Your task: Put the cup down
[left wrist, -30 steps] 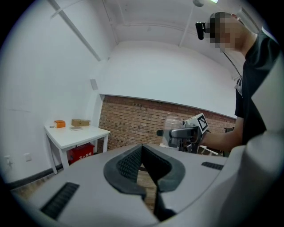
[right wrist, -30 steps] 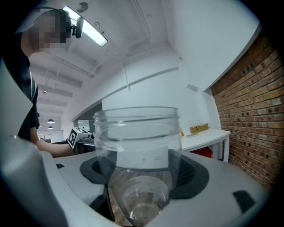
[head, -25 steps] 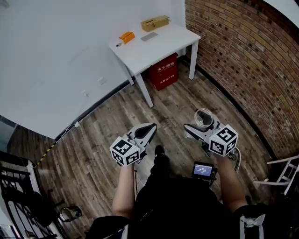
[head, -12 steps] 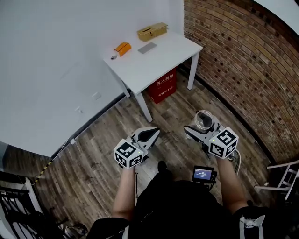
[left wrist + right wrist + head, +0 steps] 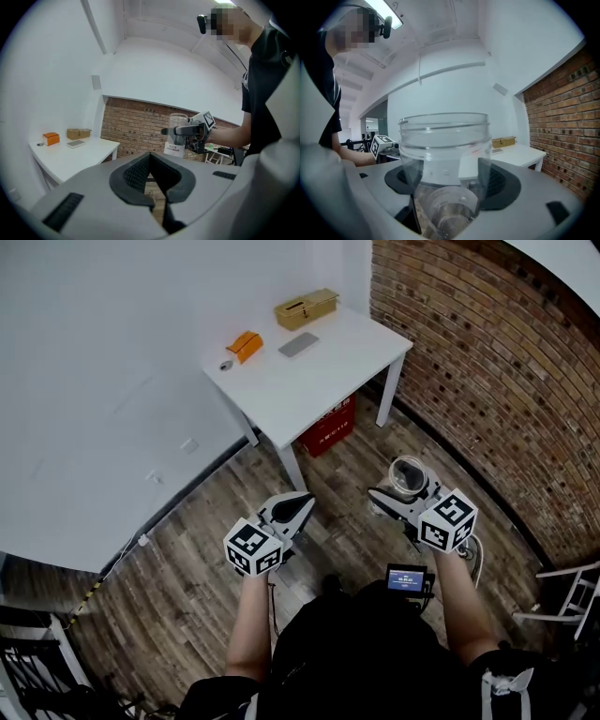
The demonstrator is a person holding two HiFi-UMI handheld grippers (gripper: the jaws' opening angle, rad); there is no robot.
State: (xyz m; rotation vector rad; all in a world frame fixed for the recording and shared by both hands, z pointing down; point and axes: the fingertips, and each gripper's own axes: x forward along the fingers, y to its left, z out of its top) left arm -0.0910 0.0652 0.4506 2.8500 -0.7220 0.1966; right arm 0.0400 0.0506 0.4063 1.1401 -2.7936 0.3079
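Standing upright in the right gripper (image 5: 401,491): 1 clear, seemingly empty cup (image 5: 443,150).

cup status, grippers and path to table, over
Right gripper shut on clear cup, upright above floor. Left gripper shut, empty. White table ahead, near side bare; orange box, wooden box by wall.

We see our right gripper (image 5: 447,183) with jaws clamped on an upright clear plastic cup (image 5: 443,140), a white table (image 5: 526,156) beyond beside a brick wall (image 5: 562,122).
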